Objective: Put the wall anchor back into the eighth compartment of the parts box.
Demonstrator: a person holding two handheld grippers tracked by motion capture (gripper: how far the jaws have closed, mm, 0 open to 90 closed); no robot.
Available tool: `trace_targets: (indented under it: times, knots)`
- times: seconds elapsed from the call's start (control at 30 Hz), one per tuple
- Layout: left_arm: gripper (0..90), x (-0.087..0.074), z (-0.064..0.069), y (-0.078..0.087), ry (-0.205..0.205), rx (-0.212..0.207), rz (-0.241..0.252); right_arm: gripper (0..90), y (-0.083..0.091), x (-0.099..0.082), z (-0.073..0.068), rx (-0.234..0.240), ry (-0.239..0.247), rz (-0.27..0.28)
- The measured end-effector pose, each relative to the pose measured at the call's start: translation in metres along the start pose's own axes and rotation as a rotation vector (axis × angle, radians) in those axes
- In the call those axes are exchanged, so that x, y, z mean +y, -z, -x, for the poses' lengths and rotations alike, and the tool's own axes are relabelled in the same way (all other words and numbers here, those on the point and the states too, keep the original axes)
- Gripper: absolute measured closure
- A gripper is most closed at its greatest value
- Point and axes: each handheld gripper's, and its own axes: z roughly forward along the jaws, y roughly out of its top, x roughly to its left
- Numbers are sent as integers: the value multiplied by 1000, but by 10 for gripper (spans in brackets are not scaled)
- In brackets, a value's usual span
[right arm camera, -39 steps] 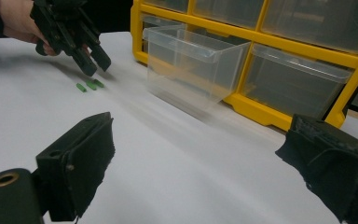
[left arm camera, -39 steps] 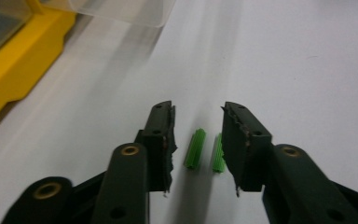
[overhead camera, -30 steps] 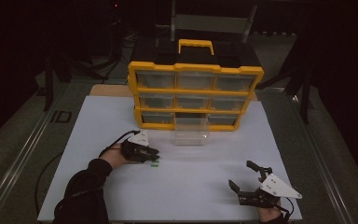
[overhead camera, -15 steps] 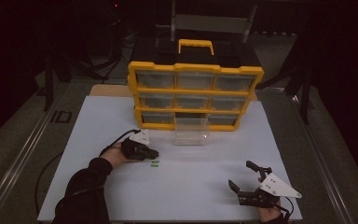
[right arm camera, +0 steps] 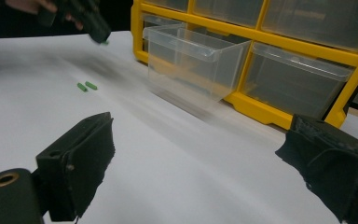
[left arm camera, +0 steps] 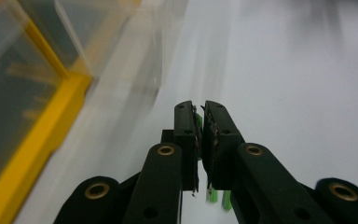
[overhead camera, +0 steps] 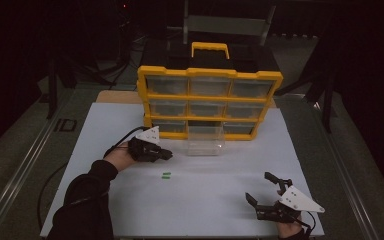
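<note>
My left gripper (overhead camera: 170, 155) hovers over the white mat left of the clear drawer, its jaws shut on a small green piece (left arm camera: 198, 125). The right gripper view catches that gripper (right arm camera: 95, 30) far off with a green bit (right arm camera: 105, 43) at its tip. Two more green pieces (overhead camera: 166, 175) lie side by side on the mat just below and in front of it, also seen as green pieces (right arm camera: 86, 86) in the right gripper view. My right gripper (overhead camera: 258, 187) rests near the mat's front right corner, jaws wide open with nothing between them (right arm camera: 200, 140).
A yellow organizer (overhead camera: 210, 100) with clear drawers stands at the back of the white mat (overhead camera: 130, 200). One clear drawer (overhead camera: 205, 145) is pulled out in front of its bottom row and looks empty (right arm camera: 191, 60). A cable trails from the left gripper.
The left gripper has lifted off the mat with a green piece and shifted slightly toward the drawer, uncovering two green pieces lying there. The right gripper has stayed put.
</note>
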Motion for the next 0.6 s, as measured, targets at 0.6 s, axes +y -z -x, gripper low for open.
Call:
trace_targets:
  times: [0.6]
  knots:
    - [835,72,-13,25,-17,20,116,81,3,1,0,7,24,42]
